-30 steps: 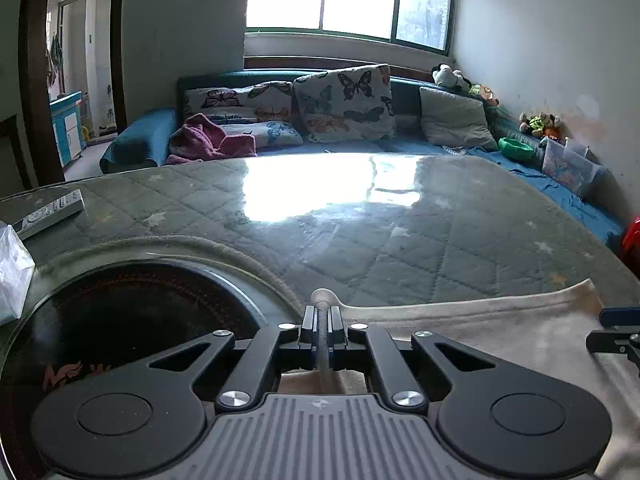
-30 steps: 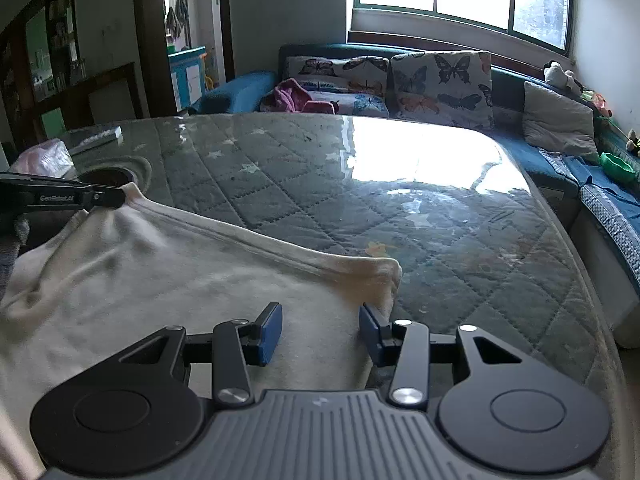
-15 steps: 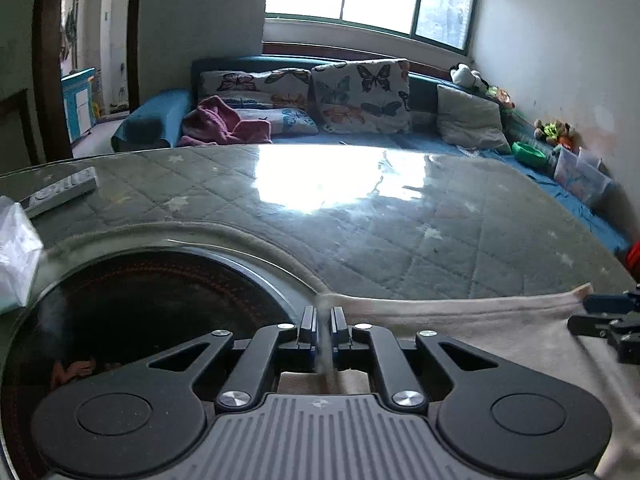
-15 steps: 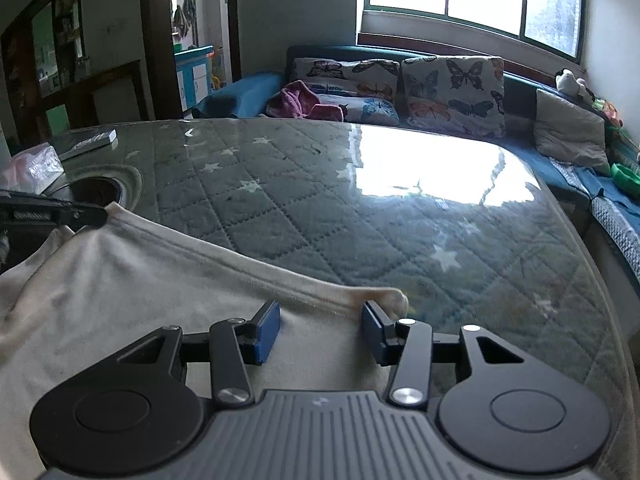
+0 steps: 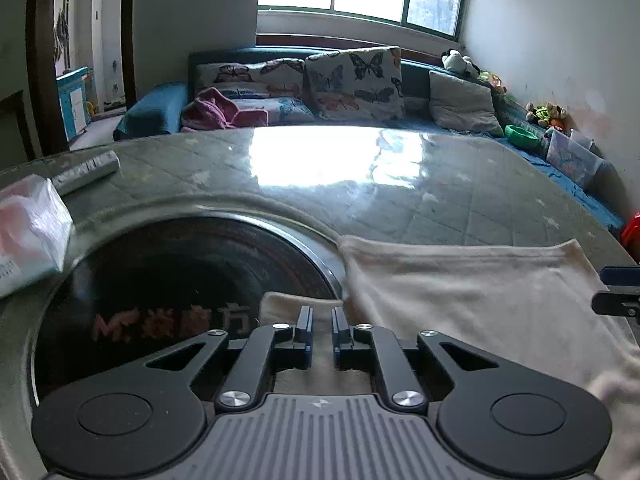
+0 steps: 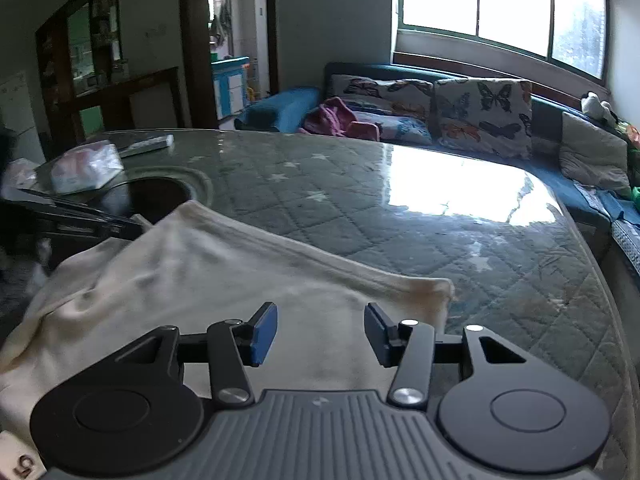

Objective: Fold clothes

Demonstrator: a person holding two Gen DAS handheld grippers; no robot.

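Over on the far left of the tabletop [image 5: 400,208], a plastic-wrapped white packet [image 5: 28,232] is sitting beside a grey remote control [image 5: 86,170], both just outside the rim of a dark round glass inset [image 5: 180,272] that is showing some reddish lettering. The left gripper [image 5: 320,330] is hovering low over the near edge of that inset, its fingers [image 5: 304,328] standing slightly apart with a narrow gap between them, and a corner of the cream garment [image 5: 472,292] is lying under and between them; they are not pinching the cloth. The garment is spreading out flat from there toward the right, its far hem running straight across the quilted green cover with pale stars that is lying under the glossy top. Window light is glaring off the middle of the surface.

Further right, the right gripper [image 6: 320,334] is hanging just above the garment [image 6: 224,288] with its blue-padded fingers [image 6: 264,332] spread wide, holding nothing. The garment's right-hand corner [image 6: 440,288] is lying a little beyond the fingertips, slightly raised and yellowed at the seam. At the back of the room, a blue sofa [image 6: 280,108] is carrying butterfly-print cushions [image 6: 484,112] and a crumpled pink cloth [image 6: 336,116], under a wide window [image 6: 504,12].
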